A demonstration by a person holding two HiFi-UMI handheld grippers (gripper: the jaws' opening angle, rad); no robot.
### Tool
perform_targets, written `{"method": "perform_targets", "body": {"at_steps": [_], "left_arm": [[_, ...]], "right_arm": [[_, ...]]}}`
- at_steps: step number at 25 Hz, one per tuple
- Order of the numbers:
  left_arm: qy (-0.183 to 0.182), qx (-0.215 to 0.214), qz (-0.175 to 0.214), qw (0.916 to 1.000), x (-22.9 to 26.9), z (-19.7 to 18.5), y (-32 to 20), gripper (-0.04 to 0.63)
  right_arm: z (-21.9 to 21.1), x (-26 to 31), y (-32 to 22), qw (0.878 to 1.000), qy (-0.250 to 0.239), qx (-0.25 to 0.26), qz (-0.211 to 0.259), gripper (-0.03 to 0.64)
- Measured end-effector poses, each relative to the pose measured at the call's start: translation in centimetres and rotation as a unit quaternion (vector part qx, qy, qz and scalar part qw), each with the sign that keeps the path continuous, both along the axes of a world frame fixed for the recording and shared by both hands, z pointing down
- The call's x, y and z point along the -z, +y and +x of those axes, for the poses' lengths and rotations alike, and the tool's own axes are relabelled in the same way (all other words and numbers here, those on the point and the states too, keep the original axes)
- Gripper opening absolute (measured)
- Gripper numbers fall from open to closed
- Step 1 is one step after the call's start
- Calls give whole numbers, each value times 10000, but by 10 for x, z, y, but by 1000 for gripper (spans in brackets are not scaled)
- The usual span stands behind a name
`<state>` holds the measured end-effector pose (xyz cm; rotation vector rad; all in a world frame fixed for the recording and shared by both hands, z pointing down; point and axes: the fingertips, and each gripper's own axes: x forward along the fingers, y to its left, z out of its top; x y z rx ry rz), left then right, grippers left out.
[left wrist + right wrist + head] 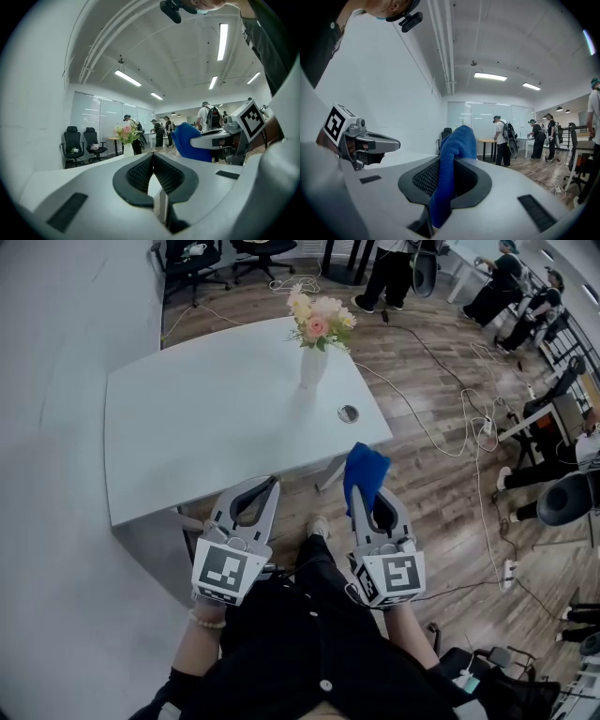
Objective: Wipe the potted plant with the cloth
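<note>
- The right gripper (377, 507) pinches the blue cloth (364, 472) tight between its pads. The cloth bunches up, soft and nubbly, and flops over the tips.
- The left gripper (270, 486) has its jaws pressed together, nothing in them.
- Both sit side by side just off the near edge of the white table (187, 427), pointing across it.
- The potted plant (315, 338) is a white vase of pink, cream and peach blooms with green leaves. It stands upright near the table's far edge, toward the right.
- The tabletop between is bare but for a round grey cap (348, 413) by the right edge.
- Cables (466, 427) trail over the wooden floor (441, 484) right of the table.
- The plant is well apart from both grippers, ahead across the table.
</note>
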<state>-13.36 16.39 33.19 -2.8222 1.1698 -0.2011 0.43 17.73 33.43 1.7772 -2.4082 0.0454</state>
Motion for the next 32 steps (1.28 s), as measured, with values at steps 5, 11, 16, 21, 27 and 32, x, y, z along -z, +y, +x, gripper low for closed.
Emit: {"method": "perform_targets", "body": {"at_steps": [5,11,16,21,27,32], "left_arm": [[50,193,-265,9995,-2,14,-32,15],[-45,246,-199,9995,-2,37,-68,15],[-99,336,-158,9993,-2,55,-104,15],[-38,620,-353,9974,10,67,-139,15],[-119,784,-177,9967,6,88,-168,15],[-115,965,-218,9950,6,104,-194,14]], "right_arm": [[11,-3,-35,9999,-14,117,-38,77],[34,-7,-75,9996,-73,250,-141,77],[53,-8,-112,9992,-97,362,-171,77],[68,1,-154,9983,-105,541,-209,77],[88,-1,-188,9966,-97,793,-203,77],[104,-4,-218,9953,-129,940,-218,77]]}}
